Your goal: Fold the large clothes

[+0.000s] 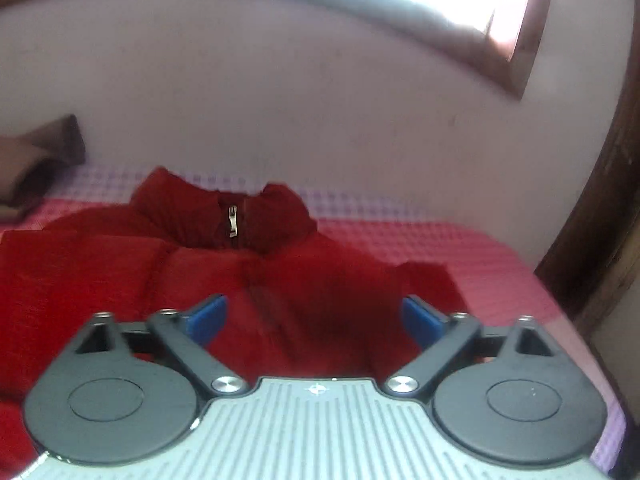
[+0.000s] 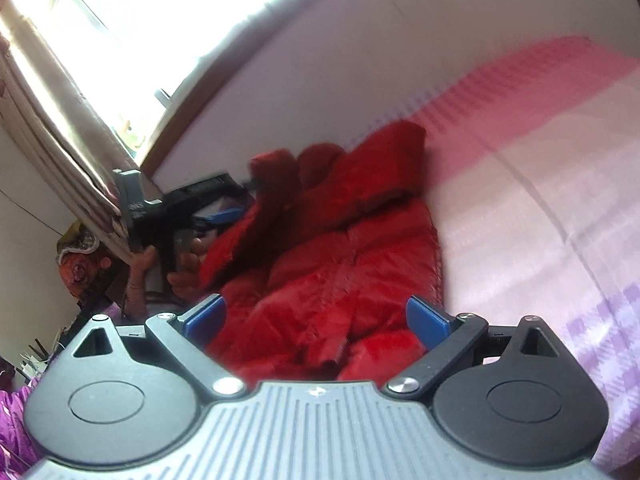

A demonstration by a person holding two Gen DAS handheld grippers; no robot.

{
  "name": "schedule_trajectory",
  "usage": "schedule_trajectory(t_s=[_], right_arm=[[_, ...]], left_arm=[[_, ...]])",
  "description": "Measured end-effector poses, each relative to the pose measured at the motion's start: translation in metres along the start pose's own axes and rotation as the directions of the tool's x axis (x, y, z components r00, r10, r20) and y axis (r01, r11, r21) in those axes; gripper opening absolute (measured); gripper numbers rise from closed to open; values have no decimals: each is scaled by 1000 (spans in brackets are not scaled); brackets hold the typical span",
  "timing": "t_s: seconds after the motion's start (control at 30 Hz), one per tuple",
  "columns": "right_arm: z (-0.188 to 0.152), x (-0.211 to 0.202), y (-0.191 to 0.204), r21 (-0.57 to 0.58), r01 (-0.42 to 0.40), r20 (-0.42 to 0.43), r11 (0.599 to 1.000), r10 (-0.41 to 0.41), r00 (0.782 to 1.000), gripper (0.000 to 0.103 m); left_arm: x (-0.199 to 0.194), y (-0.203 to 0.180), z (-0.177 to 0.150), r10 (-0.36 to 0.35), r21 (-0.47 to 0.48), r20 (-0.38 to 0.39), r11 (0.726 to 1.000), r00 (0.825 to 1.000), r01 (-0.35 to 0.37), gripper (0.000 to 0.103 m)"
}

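Blue-padded jaws of the left gripper (image 1: 314, 320) stand wide apart and hold nothing, hovering over the lower front of the red padded jacket (image 1: 224, 280). The right gripper (image 2: 316, 322) is likewise spread and empty, poised above the jacket's hem end. Both look ready for a first pinch, so the fold seems not yet begun.

The jacket lies front up on the bed (image 1: 460, 248), zipped to the collar with the zip pull (image 1: 232, 221) showing, its collar toward the wall-side edge and one sleeve (image 1: 430, 280) trailing toward the bed's open side, a lay that suits folding the sleeves inward.

A pink and lilac checked cover (image 2: 540, 200) dresses the bed. Pale wall (image 1: 280, 100) runs behind it, with a bright window (image 2: 160, 20), a curtain (image 2: 60, 120) and a dark wooden post (image 1: 600, 220).
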State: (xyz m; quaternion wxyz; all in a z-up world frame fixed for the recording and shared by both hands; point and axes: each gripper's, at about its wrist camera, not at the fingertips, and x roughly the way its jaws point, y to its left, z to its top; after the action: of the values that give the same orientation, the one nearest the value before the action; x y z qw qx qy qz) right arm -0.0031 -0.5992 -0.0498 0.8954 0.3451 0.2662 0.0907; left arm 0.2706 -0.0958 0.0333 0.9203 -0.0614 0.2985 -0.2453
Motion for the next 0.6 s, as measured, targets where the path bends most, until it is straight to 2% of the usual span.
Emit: schedule_trajectory(t_s=[0.13,0.23,0.4,0.5,0.6], right_arm=[[-13,-4,-7,3,35,-46,999,-35,998,98],[-27,-9,-9,8,42,-97,999,-42,994,98],[-49,-14,-9,2,49,-160,999,-48,986,98],[-60,-11,-3,7,29,-191,1000,-27,981,98],[-74,-3,15,-81,41,-224,996,-58,973,98]], left_arm=[[-39,8,-3,-42,-46,4,998,999,42,102],[-89,16,-22,-51,-65,1,997,999,51,103],[-169,51,-77,49,-102,-10,994,999,-50,103],[-209,79,-109,119,-176,-26,977,993,-122,103],[-237,108,-140,188,-248,-47,949,981,-194,103]])
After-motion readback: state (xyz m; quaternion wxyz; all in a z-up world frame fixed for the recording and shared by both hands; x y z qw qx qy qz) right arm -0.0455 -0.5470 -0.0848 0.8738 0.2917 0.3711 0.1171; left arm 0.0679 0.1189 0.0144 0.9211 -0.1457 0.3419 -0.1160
